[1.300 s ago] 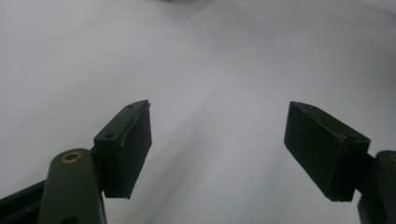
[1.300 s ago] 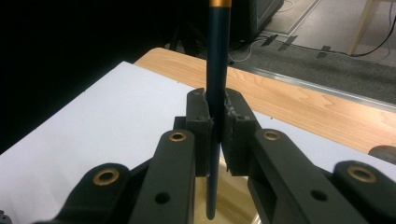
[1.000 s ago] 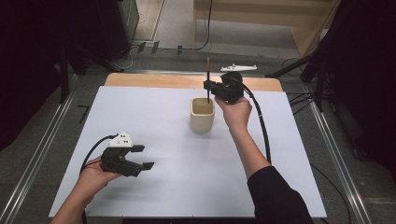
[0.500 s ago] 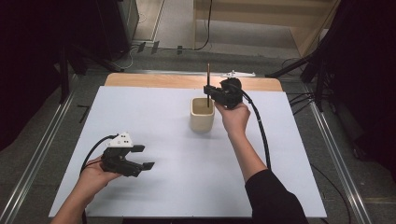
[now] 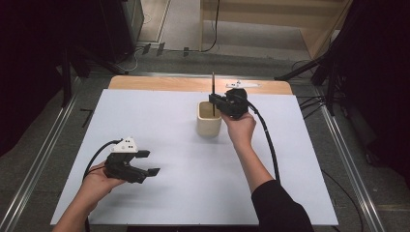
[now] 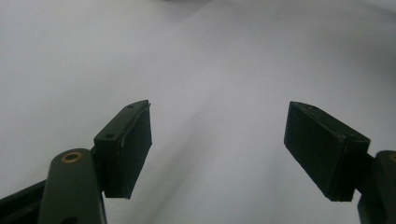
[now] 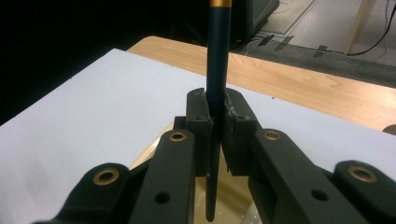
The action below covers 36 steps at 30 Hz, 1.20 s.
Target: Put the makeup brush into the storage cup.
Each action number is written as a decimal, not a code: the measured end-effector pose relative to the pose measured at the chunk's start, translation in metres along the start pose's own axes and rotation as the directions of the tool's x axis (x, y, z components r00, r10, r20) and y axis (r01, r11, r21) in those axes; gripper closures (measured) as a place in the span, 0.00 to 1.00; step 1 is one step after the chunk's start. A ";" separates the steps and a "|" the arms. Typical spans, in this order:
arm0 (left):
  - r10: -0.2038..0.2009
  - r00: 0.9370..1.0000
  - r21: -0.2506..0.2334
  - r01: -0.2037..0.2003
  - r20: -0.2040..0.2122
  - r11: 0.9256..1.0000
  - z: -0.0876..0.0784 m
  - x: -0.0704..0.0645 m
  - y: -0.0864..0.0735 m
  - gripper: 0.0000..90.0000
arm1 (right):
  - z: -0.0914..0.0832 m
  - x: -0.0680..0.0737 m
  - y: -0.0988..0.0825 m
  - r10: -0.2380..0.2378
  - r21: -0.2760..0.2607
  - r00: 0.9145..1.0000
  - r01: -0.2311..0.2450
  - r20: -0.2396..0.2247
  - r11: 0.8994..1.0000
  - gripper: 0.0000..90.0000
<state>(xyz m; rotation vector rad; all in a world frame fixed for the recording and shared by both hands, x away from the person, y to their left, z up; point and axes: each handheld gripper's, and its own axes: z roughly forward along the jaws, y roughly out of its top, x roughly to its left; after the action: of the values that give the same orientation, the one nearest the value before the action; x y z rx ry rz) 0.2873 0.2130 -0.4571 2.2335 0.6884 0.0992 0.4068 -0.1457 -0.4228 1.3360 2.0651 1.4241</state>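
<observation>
A cream cup [image 5: 209, 126] stands upright near the middle back of the white table sheet [image 5: 183, 193]. My right gripper [image 5: 216, 102] is shut on a thin dark stick with a gold band [image 5: 213, 87], held upright over the cup. In the right gripper view the stick [image 7: 217, 60] runs between the pads and its lower tip [image 7: 211, 210] hangs inside the cup's mouth [image 7: 233, 196]. My left gripper [image 5: 148, 163] rests low at the front left, open, with nothing between its pads [image 6: 135, 144].
A bare wooden strip [image 5: 159, 83] runs along the far edge of the table. A small white object [image 5: 240, 85] lies on it behind the right gripper. A black cable [image 5: 269, 145] trails from the right gripper along the forearm.
The right gripper has sunk a little with the stick, bringing its tip down into the cup. The left gripper has stayed in place.
</observation>
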 end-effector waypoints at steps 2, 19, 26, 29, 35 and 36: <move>-0.002 1.000 0.000 0.002 0.000 1.000 0.000 0.000 0.000 0.27 | 0.000 0.000 -0.003 0.007 0.000 1.000 -0.007 -0.004 1.000 0.92; -0.003 1.000 -0.001 0.003 -0.002 1.000 0.000 0.000 0.000 0.27 | -0.002 0.003 -0.009 0.013 -0.009 0.999 -0.013 -0.033 1.000 0.92; -0.010 1.000 -0.010 0.010 -0.003 1.000 -0.001 0.001 0.000 0.27 | -0.006 0.004 -0.008 -0.009 -0.043 0.999 0.007 -0.033 0.999 0.62; -0.009 1.000 -0.007 0.009 -0.004 1.000 -0.001 0.001 0.000 0.27 | -0.008 0.007 -0.006 -0.053 -0.058 0.998 0.051 -0.029 0.997 0.44; -0.009 1.000 -0.006 0.009 -0.005 1.000 -0.001 0.001 0.000 0.27 | -0.012 0.005 -0.006 -0.052 -0.018 0.998 0.051 -0.042 0.999 0.36; -0.009 1.000 -0.007 0.009 -0.005 1.000 -0.001 0.001 0.000 0.27 | -0.012 0.006 -0.006 -0.061 -0.011 0.997 0.061 -0.040 0.998 0.35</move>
<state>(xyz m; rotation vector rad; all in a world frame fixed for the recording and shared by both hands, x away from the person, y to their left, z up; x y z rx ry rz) 0.2877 0.2140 -0.4570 2.2242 0.7001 0.1020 0.3926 -0.1487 -0.4207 1.2392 2.1028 1.4455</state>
